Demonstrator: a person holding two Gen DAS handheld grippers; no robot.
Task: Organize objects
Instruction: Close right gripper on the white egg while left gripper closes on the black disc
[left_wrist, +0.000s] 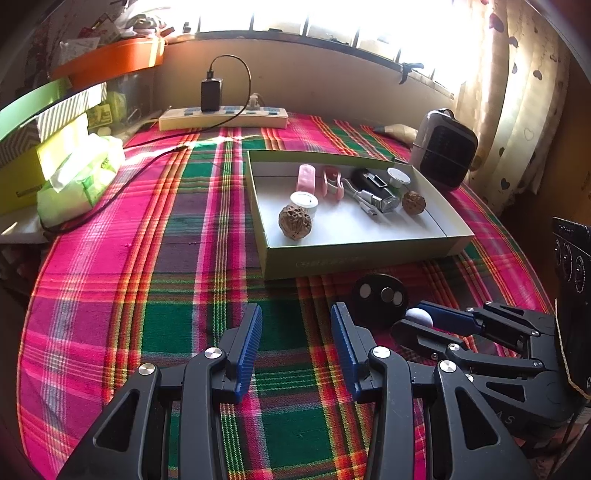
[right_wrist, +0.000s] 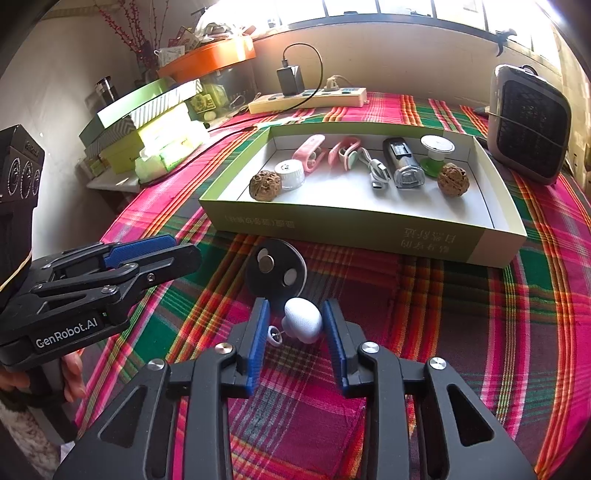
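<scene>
A shallow green-sided box (left_wrist: 354, 254) (right_wrist: 332, 221) on the plaid cloth holds two walnuts (left_wrist: 294, 222) (right_wrist: 453, 181), pink clips (right_wrist: 312, 152), white caps, a cable and a small lamp. In front of it lies a black disc (right_wrist: 276, 272) (left_wrist: 380, 295) with round metal inserts. A pale egg-shaped object (right_wrist: 303, 320) (left_wrist: 419, 317) lies on the cloth between my right gripper's (right_wrist: 295, 325) open pads, with a gap on each side. My left gripper (left_wrist: 296, 332) is open and empty over bare cloth, left of the disc.
A power strip (left_wrist: 223, 118) with a charger lies at the table's far edge. A small heater (left_wrist: 443, 147) stands at the right of the box. Stacked boxes and a tissue pack (left_wrist: 81, 177) sit at the left. The table edge curves near me.
</scene>
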